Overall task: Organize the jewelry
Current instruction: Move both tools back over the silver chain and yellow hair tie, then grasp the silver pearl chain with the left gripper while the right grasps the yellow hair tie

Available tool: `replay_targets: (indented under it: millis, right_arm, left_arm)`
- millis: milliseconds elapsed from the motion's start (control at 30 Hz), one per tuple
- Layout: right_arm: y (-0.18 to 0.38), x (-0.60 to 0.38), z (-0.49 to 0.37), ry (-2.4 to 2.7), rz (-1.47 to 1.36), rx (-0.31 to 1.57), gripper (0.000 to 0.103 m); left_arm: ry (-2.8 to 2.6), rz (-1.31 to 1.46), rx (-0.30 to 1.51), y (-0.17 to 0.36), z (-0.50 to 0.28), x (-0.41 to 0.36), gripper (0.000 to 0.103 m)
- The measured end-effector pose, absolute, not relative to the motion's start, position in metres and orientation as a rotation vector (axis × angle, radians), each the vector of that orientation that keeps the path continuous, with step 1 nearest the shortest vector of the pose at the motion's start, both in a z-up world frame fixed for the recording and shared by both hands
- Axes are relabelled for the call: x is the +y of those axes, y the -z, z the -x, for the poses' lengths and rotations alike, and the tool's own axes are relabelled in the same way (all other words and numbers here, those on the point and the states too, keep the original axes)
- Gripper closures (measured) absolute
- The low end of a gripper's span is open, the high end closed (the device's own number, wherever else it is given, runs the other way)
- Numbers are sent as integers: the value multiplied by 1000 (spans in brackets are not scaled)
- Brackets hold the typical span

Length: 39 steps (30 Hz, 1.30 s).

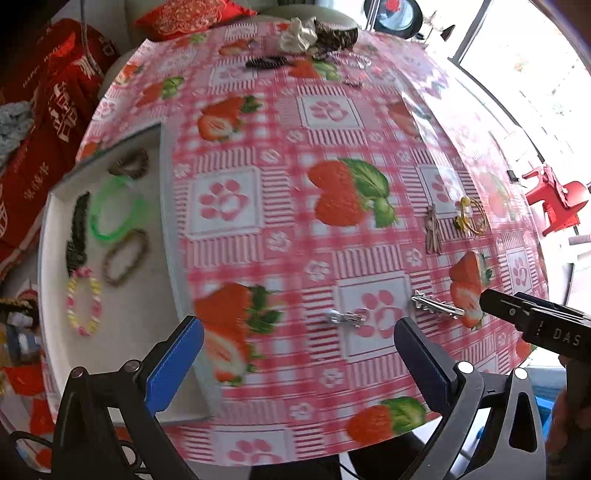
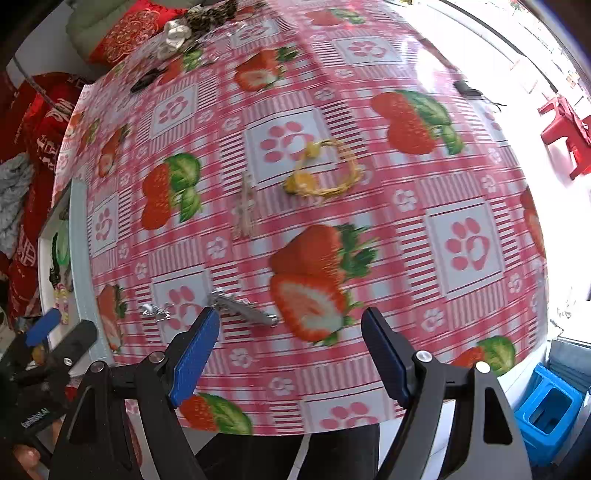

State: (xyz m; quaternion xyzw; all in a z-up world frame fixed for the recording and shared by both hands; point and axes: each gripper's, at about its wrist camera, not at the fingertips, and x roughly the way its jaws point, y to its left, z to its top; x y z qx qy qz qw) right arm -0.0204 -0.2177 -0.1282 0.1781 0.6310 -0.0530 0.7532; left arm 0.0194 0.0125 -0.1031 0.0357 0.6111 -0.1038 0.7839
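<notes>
1. Both grippers hang spread and empty over the strawberry tablecloth (image 1: pixel 332 129); the left gripper (image 1: pixel 299 354) frames a small silver clip (image 1: pixel 345 316).
2. The right gripper (image 2: pixel 290 350) has a longer silver hair clip (image 2: pixel 243 308) just past its left finger.
3. Left of both, the white tray (image 1: pixel 147 369) already holds bracelets, probably as the sorting destination.
4. A yellow bracelet (image 2: pixel 325 173) waits farther ahead.

A home living space, round table (image 1: pixel 258 122) under a pink strawberry-print plastic cloth, red embroidered cushion (image 1: pixel 192 16) on a pale sofa behind, red plastic stool (image 2: pixel 565 129) by a bright window, blue stool (image 2: pixel 546 410) beside the table
</notes>
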Motion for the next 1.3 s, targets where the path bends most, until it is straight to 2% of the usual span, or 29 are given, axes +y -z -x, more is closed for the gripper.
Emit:
replay_targets:
  millis: [600, 667, 900, 967, 1033, 1100, 1233, 1300]
  right_arm:
    - [141, -263, -21, 93, -317, 1359, 21]
    - [143, -268, -26, 107, -315, 1354, 21]
    - [150, -278, -45, 139, -281, 1333, 21]
    - [153, -278, -50, 138, -257, 1331, 21]
    - [156, -276, -54, 134, -237, 1332, 22]
    - [158, -271, -58, 129, -208, 1331, 29]
    - [159, -262, -62, 117, -158, 1320, 32]
    - [158, -260, -63, 108, -157, 1315, 40]
  left_arm:
    - [143, -89, 1333, 141, -14, -14, 0]
    - [135, -104, 1338, 145, -15, -16, 7]
    - [135, -107, 1339, 155, -18, -17, 7]
    - [139, -107, 1348, 158, -19, -19, 19]
    - [137, -104, 1364, 163, -22, -19, 19]
    - [138, -101, 1368, 165, -23, -20, 19]
    - [142, -99, 1368, 168, -23, -20, 19]
    - [145, -97, 1364, 168, -24, -21, 19]
